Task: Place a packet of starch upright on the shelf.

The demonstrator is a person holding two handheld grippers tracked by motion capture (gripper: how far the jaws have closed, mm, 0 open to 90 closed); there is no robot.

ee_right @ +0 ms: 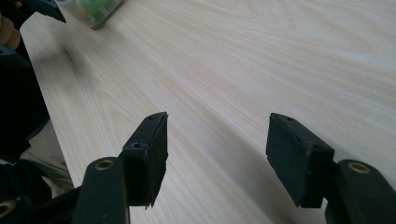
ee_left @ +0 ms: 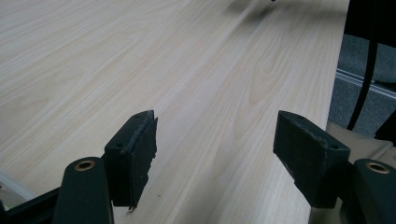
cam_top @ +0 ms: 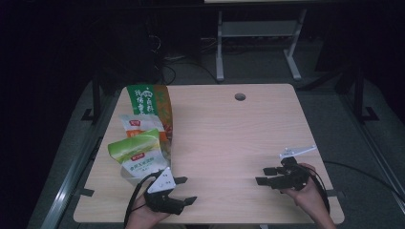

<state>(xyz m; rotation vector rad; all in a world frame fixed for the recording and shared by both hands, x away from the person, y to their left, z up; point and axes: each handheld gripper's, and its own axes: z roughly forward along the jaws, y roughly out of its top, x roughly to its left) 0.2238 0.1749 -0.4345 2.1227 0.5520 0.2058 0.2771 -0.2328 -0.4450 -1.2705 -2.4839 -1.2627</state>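
Table: a light wooden tabletop with a small round hole near its far edge.
Left gripper: the left gripper sits at the near edge of the tabletop, toward the near left corner, held in the person's left hand.
Left gripper jaws: spread wide apart, with nothing between them. In the left gripper view, the left gripper has bare wood between its two black jaws.
Left gripper plate: a grey three-cornered plate sits on top of it.
Right gripper: the right gripper is near the near right corner of the tabletop, held in the person's right hand. It points toward the left side of the table.
Right gripper jaws: spread wide apart, holding nothing. In the right gripper view, the right gripper has bare wood between its jaws.
Right gripper plate: a grey plate sticks up above it.
Snack bags: three bags stand in a bunch along the left edge of the tabletop.
Nearest bag: a green and white bag is the closest one to the left gripper, just beside it on the far side. I cannot tell if they touch.
Middle bag: a white bag with a red mark stands behind the green and white one.
Far bag: a tall green and orange bag stands at the back of the bunch.
Space between grippers: the two grippers are well apart, with bare tabletop between them.
Cable: a black cable trails off the right edge of the tabletop from the right gripper.
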